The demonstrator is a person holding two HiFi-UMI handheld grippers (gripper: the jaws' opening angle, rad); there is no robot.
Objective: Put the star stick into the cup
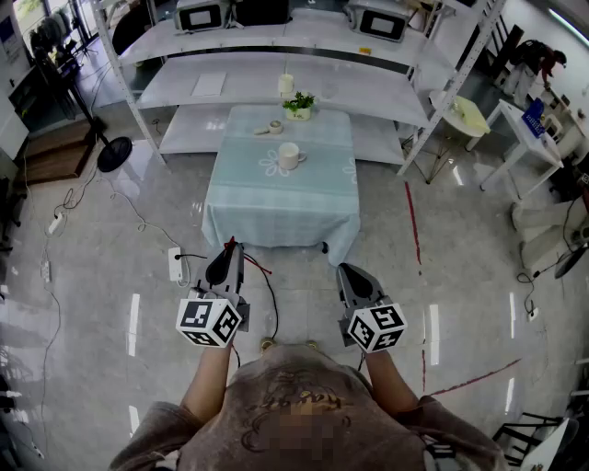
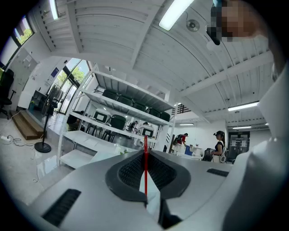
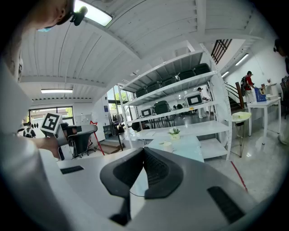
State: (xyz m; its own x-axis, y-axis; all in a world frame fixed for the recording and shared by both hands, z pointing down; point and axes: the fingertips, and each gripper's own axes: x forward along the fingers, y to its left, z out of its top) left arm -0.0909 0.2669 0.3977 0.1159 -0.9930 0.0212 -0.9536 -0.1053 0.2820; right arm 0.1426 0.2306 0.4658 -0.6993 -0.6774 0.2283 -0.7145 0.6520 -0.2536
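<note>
Star stick point(image 2: 145, 173) stands pinched between the left gripper point(image 1: 227, 262) jaws (right gripper point(image 3: 143, 153) jaws together, empty).

Glossy pale floor point(image 1: 110, 276), white shelving point(image 1: 276, 83), cloth-covered table point(image 1: 276, 198), ceiling strip lights point(image 2: 174, 13)

The star stick point(image 2: 145, 171) is red. The cup point(image 1: 289, 155) is white. The worktop point(image 1: 276, 207) is pale mint, seemingly with a faint white flower print. The left gripper point(image 1: 228, 253) and right gripper point(image 1: 350, 274) are grey, their cubes black-and-white checked.
</note>
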